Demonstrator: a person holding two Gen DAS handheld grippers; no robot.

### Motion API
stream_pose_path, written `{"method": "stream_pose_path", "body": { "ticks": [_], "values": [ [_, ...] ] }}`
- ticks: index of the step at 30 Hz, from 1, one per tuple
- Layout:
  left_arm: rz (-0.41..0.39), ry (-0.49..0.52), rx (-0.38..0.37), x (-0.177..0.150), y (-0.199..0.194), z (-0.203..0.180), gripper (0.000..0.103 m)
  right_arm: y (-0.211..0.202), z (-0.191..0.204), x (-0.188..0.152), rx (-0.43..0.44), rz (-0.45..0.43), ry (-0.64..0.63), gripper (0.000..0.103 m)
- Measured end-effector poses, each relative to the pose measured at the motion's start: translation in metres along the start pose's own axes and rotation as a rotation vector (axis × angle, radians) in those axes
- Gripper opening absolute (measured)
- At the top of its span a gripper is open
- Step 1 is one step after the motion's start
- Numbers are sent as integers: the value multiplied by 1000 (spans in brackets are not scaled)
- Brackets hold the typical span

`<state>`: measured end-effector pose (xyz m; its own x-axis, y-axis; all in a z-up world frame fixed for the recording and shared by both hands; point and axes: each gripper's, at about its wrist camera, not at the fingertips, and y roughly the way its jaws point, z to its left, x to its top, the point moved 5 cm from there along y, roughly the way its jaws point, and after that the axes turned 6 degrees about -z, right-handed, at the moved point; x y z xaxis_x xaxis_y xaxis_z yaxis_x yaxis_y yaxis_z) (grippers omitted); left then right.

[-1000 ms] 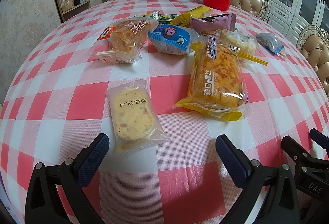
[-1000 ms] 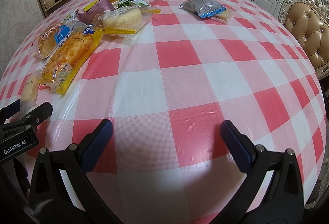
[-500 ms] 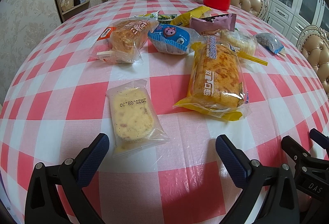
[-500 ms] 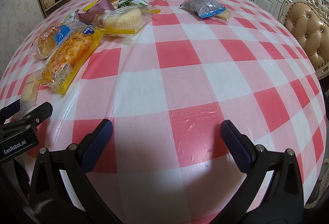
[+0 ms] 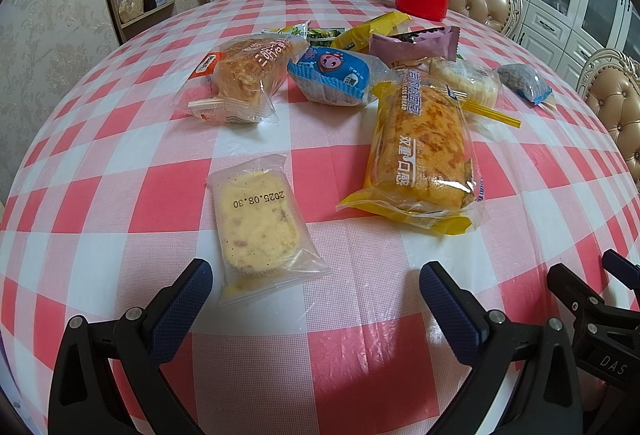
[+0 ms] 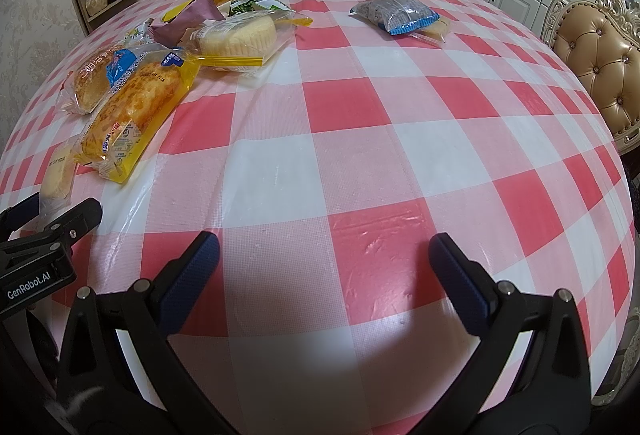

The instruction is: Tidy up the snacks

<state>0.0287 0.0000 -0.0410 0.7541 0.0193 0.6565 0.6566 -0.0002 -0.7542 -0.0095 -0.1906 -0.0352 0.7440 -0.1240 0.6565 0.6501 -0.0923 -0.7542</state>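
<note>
Snacks on a red-and-white checked table (image 5: 120, 195); each sits sealed in its own wrapper: a pale cake slice in a clear packet (image 5: 256, 227) dated 2025.08.30, a long bread in a yellow-edged bag (image 5: 420, 155), a blue-wrapped cake (image 5: 336, 75); a grey-and-blue packet (image 6: 394, 13) lies well apart. Nothing has shifted since the earlier frames. Left gripper (image 5: 316, 283) spread wide just short of the cake slice; right gripper (image 6: 324, 247) likewise spread, empty, over bare cloth.

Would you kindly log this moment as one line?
left gripper: open, empty | right gripper: open, empty | nearest: clear-wrapped cake | snacks unsorted
</note>
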Motion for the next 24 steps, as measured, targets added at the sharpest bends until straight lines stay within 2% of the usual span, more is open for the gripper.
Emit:
{"method": "stream_pose_path", "body": {
  "ticks": [22, 24],
  "values": [
    [17, 9, -4, 1, 1, 0, 103, 0, 0, 0, 0, 0, 0, 103],
    [27, 9, -64, 5, 0, -4, 102, 0, 0, 0, 0, 0, 0, 103]
  ]
}}
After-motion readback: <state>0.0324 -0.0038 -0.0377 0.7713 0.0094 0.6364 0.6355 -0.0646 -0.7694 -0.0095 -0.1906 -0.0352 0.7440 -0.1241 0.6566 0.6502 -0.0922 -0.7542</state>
